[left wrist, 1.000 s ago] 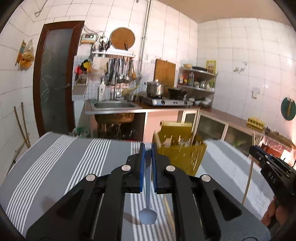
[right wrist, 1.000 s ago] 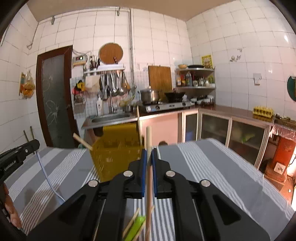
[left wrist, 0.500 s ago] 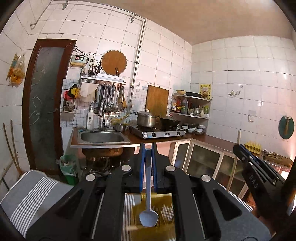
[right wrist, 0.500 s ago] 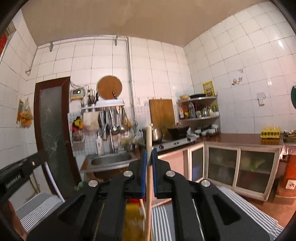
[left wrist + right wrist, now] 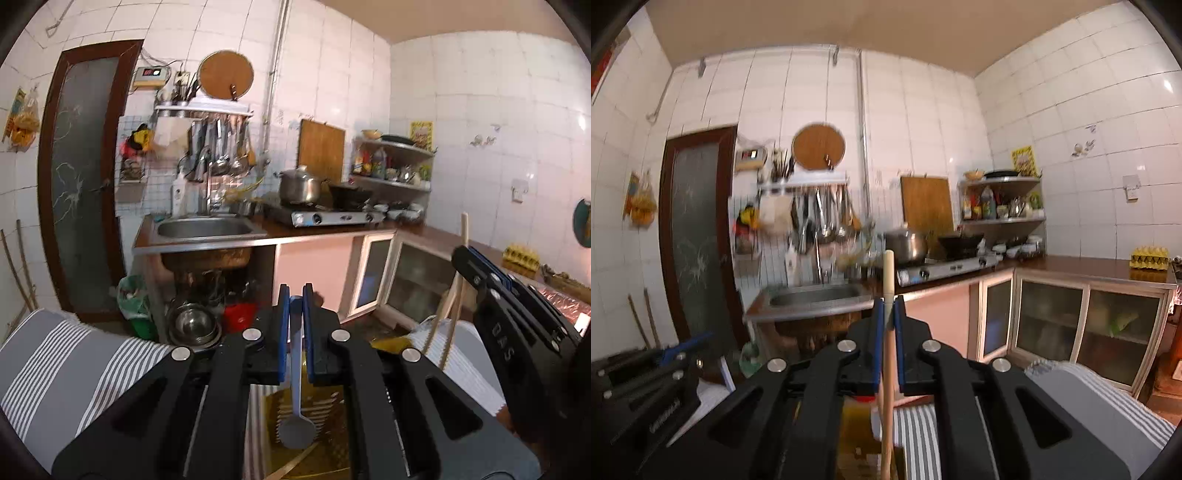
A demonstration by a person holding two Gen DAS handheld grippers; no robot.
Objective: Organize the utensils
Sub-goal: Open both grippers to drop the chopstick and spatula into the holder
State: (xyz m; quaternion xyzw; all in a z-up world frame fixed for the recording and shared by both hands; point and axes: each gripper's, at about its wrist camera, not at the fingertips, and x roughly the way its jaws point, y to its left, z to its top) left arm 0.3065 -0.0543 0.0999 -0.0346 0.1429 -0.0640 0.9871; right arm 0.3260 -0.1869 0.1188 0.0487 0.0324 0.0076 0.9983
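Observation:
My left gripper (image 5: 294, 301) is shut on a grey-blue spoon (image 5: 296, 424), handle up between the blue pads, bowl hanging down over the yellow utensil basket (image 5: 332, 454). My right gripper (image 5: 888, 303) is shut on a pale wooden stick (image 5: 887, 391), held upright, its lower end reaching down by the yellow basket (image 5: 855, 432). The right gripper also shows at the right of the left wrist view (image 5: 466, 253), with wooden sticks (image 5: 452, 314) below it. The left gripper shows at the lower left of the right wrist view (image 5: 701, 338).
A grey and white striped cloth (image 5: 74, 362) covers the table (image 5: 1089, 402) under the basket. Behind stand a sink counter (image 5: 207, 230), a stove with pots (image 5: 321, 214), cabinets (image 5: 1071, 325) and a dark door (image 5: 81, 177).
Both grippers rose from the table and tilted up over the basket, then dipped slightly. The spoon and the stick stay clamped. The right gripper has come closer to the left.

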